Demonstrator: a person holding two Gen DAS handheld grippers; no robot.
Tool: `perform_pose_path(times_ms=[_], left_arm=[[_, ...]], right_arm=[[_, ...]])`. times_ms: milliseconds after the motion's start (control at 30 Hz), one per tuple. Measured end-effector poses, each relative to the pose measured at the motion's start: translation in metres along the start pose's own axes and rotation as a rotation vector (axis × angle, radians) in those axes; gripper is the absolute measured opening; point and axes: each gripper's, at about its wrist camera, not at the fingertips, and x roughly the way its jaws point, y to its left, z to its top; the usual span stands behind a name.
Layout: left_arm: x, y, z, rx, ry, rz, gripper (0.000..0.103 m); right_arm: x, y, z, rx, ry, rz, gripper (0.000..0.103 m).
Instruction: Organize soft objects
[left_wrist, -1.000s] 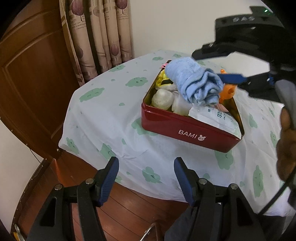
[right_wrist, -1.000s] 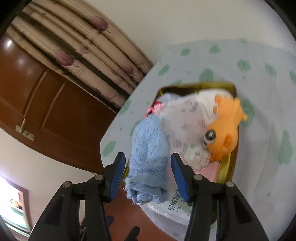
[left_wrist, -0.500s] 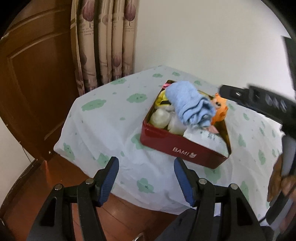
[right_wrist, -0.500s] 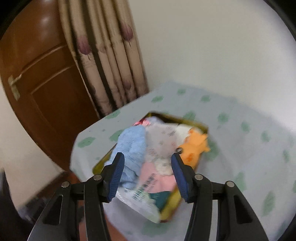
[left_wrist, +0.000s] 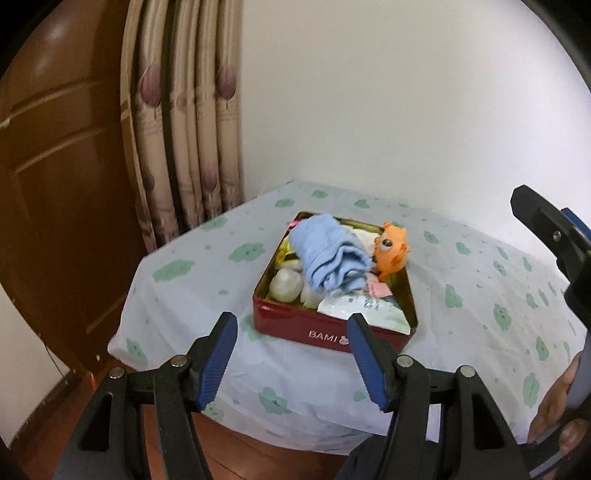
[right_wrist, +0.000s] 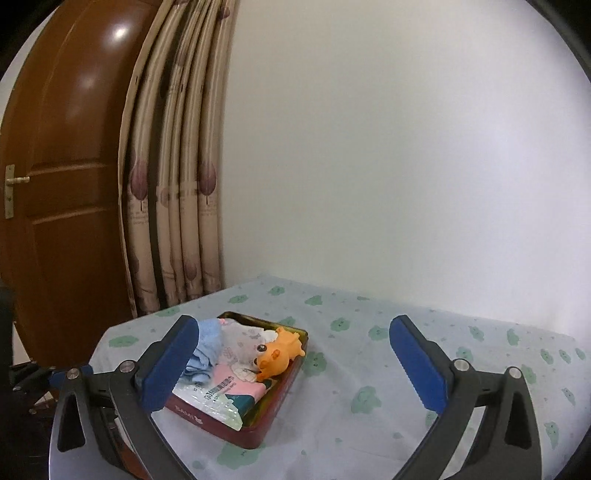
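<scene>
A red tin box (left_wrist: 295, 325) marked BAMI sits on the cloth-covered table (left_wrist: 461, 295). It holds a rolled blue towel (left_wrist: 328, 258), an orange plush toy (left_wrist: 391, 253), a tissue pack (left_wrist: 362, 308) and pale soft items (left_wrist: 284, 288). My left gripper (left_wrist: 291, 354) is open and empty, off the table's near edge in front of the box. My right gripper (right_wrist: 295, 365) is open wide and empty, back from the box (right_wrist: 236, 424); the towel (right_wrist: 207, 354) and the toy (right_wrist: 277, 354) show there too. The right gripper's body shows at the right edge of the left view (left_wrist: 554, 236).
A white cloth with green cloud prints covers the table. A patterned curtain (left_wrist: 184, 129) and a brown wooden door (left_wrist: 62, 184) stand at the left. A white wall is behind. Wooden floor (left_wrist: 44, 413) lies below the table's near edge.
Both grippers have pulled back and up from the box. The right gripper left the blue towel lying in the box and has opened wider.
</scene>
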Motion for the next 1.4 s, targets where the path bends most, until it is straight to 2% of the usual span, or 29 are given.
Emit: perform_pose_path(times_ms=[167, 300, 367, 433, 567, 767, 900, 1067, 1400], left_arm=[[-0.004, -0.007, 0.001, 0.037, -0.023, 0.000, 0.063], [-0.011, -0.002, 0.002, 0.009, -0.063, -0.030, 0.063], [-0.016, 0.002, 0.003, -0.002, -0.112, -0.047, 0.063], [-0.020, 0.003, 0.003, -0.002, -0.155, -0.026, 0.063], [-0.020, 0.007, 0.003, -0.026, -0.178, -0.024, 0.063], [-0.016, 0.010, 0.003, -0.053, -0.153, -0.044, 0.063], [-0.012, -0.004, 0.003, 0.049, -0.116, 0.023, 0.063], [-0.010, -0.014, 0.001, 0.110, -0.100, 0.002, 0.063], [-0.010, -0.006, 0.002, 0.066, -0.086, -0.040, 0.063]], right_arm=[[-0.018, 0.005, -0.001, -0.024, -0.013, -0.032, 0.103], [-0.034, 0.009, -0.003, -0.037, -0.043, -0.096, 0.103], [-0.041, 0.008, -0.002, -0.019, -0.054, -0.075, 0.103], [-0.042, 0.008, -0.002, 0.004, -0.037, -0.024, 0.103], [-0.044, 0.010, -0.004, 0.009, -0.027, -0.035, 0.103], [-0.047, 0.010, -0.004, 0.008, -0.030, -0.042, 0.103], [-0.047, 0.009, -0.004, 0.005, -0.019, -0.045, 0.103], [-0.047, 0.009, -0.006, 0.004, -0.008, -0.047, 0.103], [-0.048, 0.008, -0.012, 0.016, 0.016, -0.053, 0.103]])
